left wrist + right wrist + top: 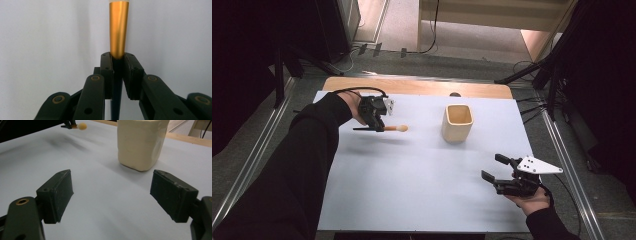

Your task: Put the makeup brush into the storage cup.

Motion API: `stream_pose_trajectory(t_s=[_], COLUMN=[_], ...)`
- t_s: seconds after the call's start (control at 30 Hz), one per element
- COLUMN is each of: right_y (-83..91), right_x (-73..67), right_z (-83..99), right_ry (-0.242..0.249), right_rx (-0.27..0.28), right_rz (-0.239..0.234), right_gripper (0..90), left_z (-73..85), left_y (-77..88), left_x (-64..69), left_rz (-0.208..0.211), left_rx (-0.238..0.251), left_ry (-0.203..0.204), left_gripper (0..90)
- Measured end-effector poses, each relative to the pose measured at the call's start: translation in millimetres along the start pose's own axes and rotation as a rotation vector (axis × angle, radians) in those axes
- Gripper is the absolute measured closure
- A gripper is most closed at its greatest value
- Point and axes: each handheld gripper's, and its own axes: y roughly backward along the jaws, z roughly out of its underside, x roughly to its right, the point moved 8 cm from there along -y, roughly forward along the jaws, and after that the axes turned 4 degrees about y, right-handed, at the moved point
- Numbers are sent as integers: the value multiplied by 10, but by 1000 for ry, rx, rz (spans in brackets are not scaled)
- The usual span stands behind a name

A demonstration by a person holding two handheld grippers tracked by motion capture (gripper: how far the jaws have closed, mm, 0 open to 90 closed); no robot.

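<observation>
Right gripper [498,175] agape; left gripper [377,126] clamps unlabelled brush [396,128].

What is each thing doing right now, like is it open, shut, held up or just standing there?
Left gripper: shut on the brush, held above the table.
Brush: clamped by its handle, lying level in the air, pale tip toward the cup.
Cup: upright on the table, nothing seen inside, untouched.
Right gripper: open, nothing between its jaws.
Table: covered by a white sheet.
</observation>
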Motion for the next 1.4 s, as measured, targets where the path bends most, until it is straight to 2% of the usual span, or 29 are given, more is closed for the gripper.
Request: stream_pose_trajectory(t_s=[0.07, 0.17, 0.27, 0.4, 0.6, 0.8, 0.87, 0.97, 1.03, 1.2, 1.27, 1.4], right_y=[0, 1, 6, -4, -15, -21, -21, -18, -19, -25, -27, -29], right_x=[-1, 0, 3, 2, -1, 3, 4, 6, 8, 4, 5, 5], right_z=[1, 1, 3, 5, 4, 8, 10, 11, 11, 8, 8, 6], right_ry=[-1, -2, -4, -6, -4, -8, -2, -8, -8, -5, -5, -5], right_rx=[-1, -1, -1, -3, -8, -9, -11, -10, -11, -10, -10, -9], right_rz=[0, 0, 1, -2, -3, -3, -5, -3, -2, -3, -2, -2], right_gripper=[188, 188, 188, 187, 188, 188, 188, 188, 188, 187, 188, 188], left_z=[-12, -17, -17, -23, -35, -14, -8, 2, -3, -46, -41, -38], left_y=[27, 66, 82, 107, 113, 106, 117, 121, 134, 195, 210, 239], left_x=[4, 16, 32, 68, 109, 144, 158, 171, 190, 226, 222, 236], left_rz=[5, 26, 29, 47, 34, 35, 36, 28, 26, 13, -3, -20], left_rx=[29, 70, 116, 161, 194, 221, 247, 266, 297, 391, 404, 440], left_ry=[20, 108, 146, 184, 213, 277, 309, 332, 358, 391, 414, 434], left_gripper=[794, 794, 795, 795, 795, 795, 794, 795, 795, 795, 795, 794])
